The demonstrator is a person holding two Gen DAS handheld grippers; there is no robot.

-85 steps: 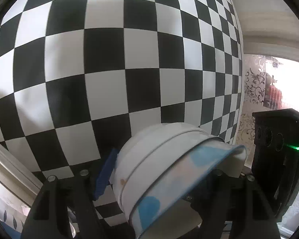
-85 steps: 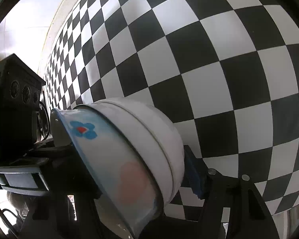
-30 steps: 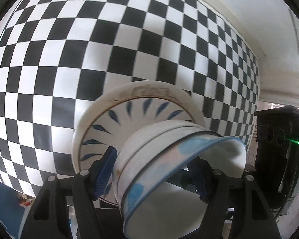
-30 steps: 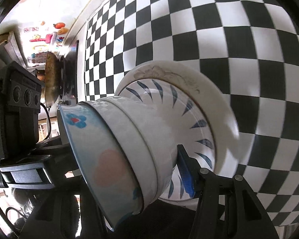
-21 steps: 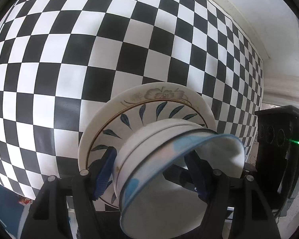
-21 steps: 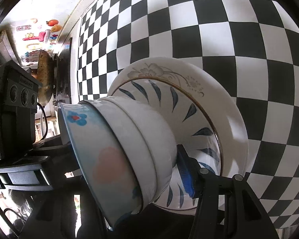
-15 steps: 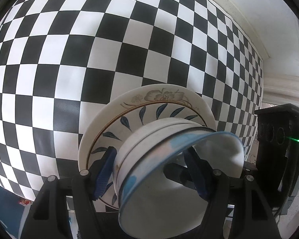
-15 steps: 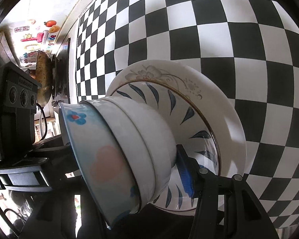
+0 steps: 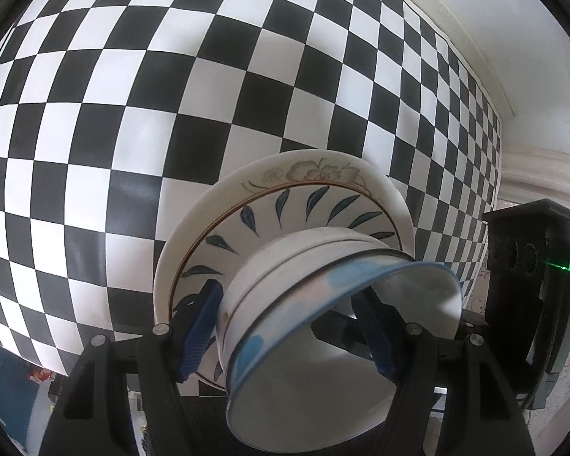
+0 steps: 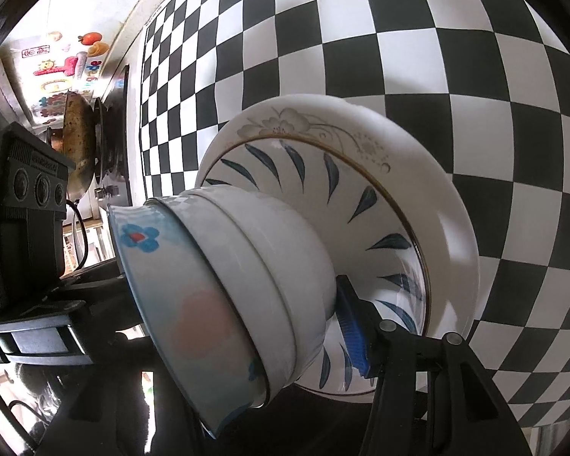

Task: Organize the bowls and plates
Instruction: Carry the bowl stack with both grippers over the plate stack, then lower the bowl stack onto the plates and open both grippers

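The left gripper [image 9: 288, 326] and the right gripper [image 10: 247, 326] each pinch opposite sides of one stack of nested bowls [image 9: 323, 296], jaws closed on the white lower wall. The stack sits just above, perhaps touching, the leaf-patterned plate [image 9: 285, 205], which rests on a flower-rimmed plate [image 10: 448, 205] on the checkered tablecloth [image 9: 133, 95]. Glazed ceramic is likely stiff, heavy, slippery and chip-prone, so a hold under the flared rim seems safest.

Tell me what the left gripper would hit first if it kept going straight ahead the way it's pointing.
Probably the leaf-patterned plate directly behind the stacked bowls held by the left gripper, on the checkered tablecloth; the depth is unclear.
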